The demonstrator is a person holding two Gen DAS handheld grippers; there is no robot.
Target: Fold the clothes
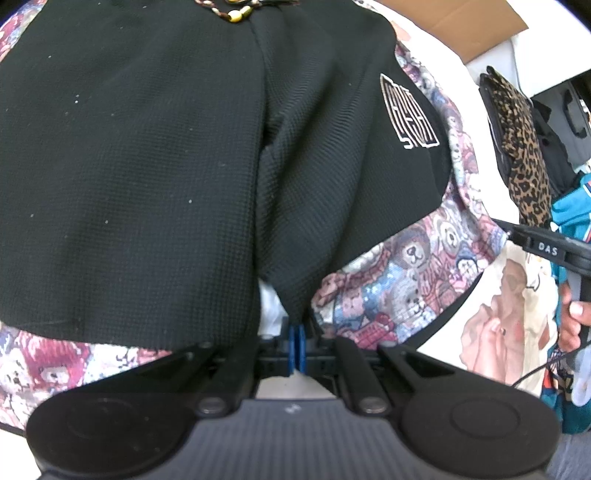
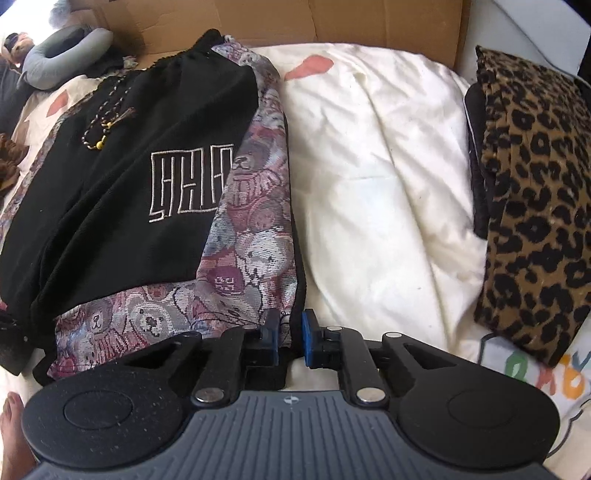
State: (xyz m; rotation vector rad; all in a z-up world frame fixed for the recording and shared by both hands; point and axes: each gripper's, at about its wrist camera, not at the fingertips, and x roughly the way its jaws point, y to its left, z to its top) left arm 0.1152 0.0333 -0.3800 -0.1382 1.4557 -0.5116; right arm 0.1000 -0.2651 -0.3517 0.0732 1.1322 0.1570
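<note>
Lying flat on the white bed cover point(image 2: 376, 177), waistband at the far end by the cardboard point(image 2: 369, 22), hems near the cameras: black shorts point(image 2: 122, 206) with bear-print side panels, spread so, probably, for both lower corners to be taken at once. Left hand-held gripper point(image 1: 297, 338) closed, blue pads together on a pinch of black fabric at the inner hem, most likely for lifting this end toward the waistband. Right hand-held gripper point(image 2: 290, 338) at the outer bear-print hem, jaws nearly closed with the black edge between them; not possible to tell if the pads already press it. Leopard-print cloth point(image 2: 532, 206) placed well apart on the right, seemingly kept aside to leave room for the fold. Drawstring point(image 2: 101, 122) resting loose on the front.
</note>
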